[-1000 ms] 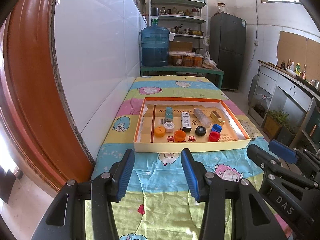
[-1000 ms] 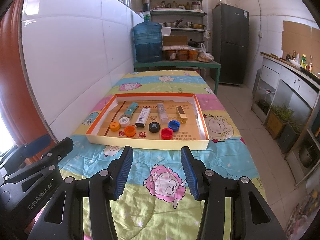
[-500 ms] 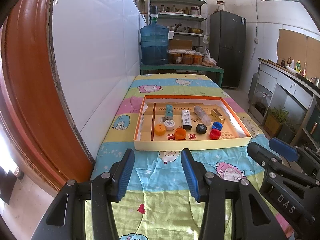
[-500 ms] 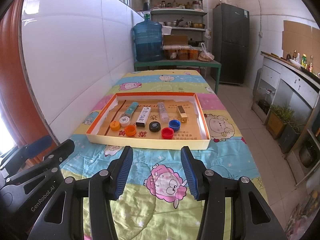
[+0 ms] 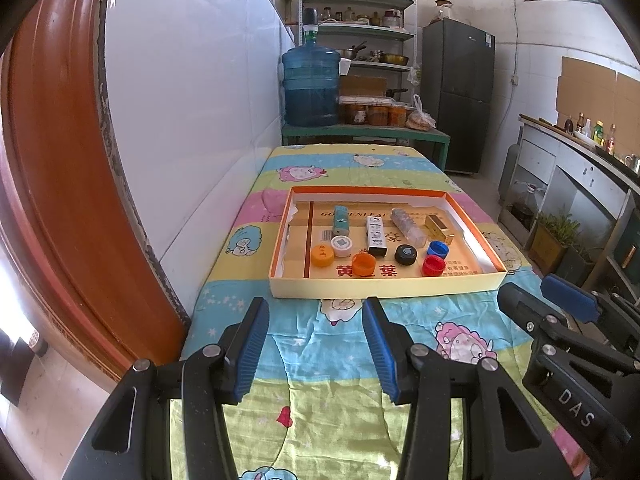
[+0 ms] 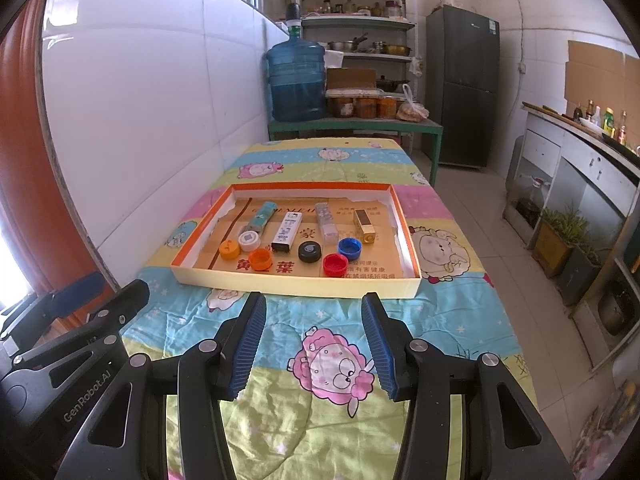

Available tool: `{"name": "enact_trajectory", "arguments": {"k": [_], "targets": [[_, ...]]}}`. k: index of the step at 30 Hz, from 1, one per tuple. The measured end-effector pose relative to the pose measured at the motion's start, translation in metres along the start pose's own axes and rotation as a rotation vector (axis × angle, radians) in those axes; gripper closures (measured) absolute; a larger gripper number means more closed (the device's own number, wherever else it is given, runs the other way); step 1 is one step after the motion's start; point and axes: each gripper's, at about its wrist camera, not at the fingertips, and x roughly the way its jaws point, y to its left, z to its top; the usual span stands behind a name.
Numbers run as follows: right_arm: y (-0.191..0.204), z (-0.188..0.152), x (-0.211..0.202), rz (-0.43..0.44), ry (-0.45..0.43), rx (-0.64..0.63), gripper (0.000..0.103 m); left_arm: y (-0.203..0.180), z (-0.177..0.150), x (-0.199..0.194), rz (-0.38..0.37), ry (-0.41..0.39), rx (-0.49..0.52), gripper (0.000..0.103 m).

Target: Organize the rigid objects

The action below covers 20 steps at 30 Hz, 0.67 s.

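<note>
Left wrist view: left gripper (image 5: pixel 316 312) spread, nothing between its blue pads, over a cartoon-print cloth (image 5: pixel 320 360). Ahead, well apart, a shallow tray (image 5: pixel 384 286) holds 6 caps in front: orange cap (image 5: pixel 322 256), white cap (image 5: pixel 341 245), open orange cap (image 5: pixel 363 264), black cap (image 5: pixel 405 254), blue cap (image 5: pixel 437 248), red cap (image 5: pixel 433 265); 4 small boxes lie behind. Tray floor reads "GOLDENLEAF". Water jug (image 5: pixel 311 86) and fridge (image 5: pixel 460 92) beyond; nothing blocks the tray. Right gripper (image 5: pixel 560 300) at right edge, marked "DAS". Right wrist view: right gripper (image 6: pixel 314 312) spread, empty, tray (image 6: pixel 296 280) just past its tips. Left gripper (image 6: pixel 96 296) at lower left, "GenRobot.AI" on its body.
</note>
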Motion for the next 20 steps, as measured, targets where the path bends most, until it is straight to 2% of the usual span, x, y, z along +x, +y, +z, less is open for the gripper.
{"name": "enact_trajectory", "arguments": {"k": [16,20], "targets": [[-0.0002,0.0015,-0.0003,0.0,0.001,0.0,0.052,-0.0014,0.0004,0.003,0.023,0.014,0.001,0.055],[-0.0001,0.0011,0.0001,-0.001,0.001,0.002,0.052,-0.0039,-0.0006,0.0033,0.051,0.014,0.011,0.055]]}}
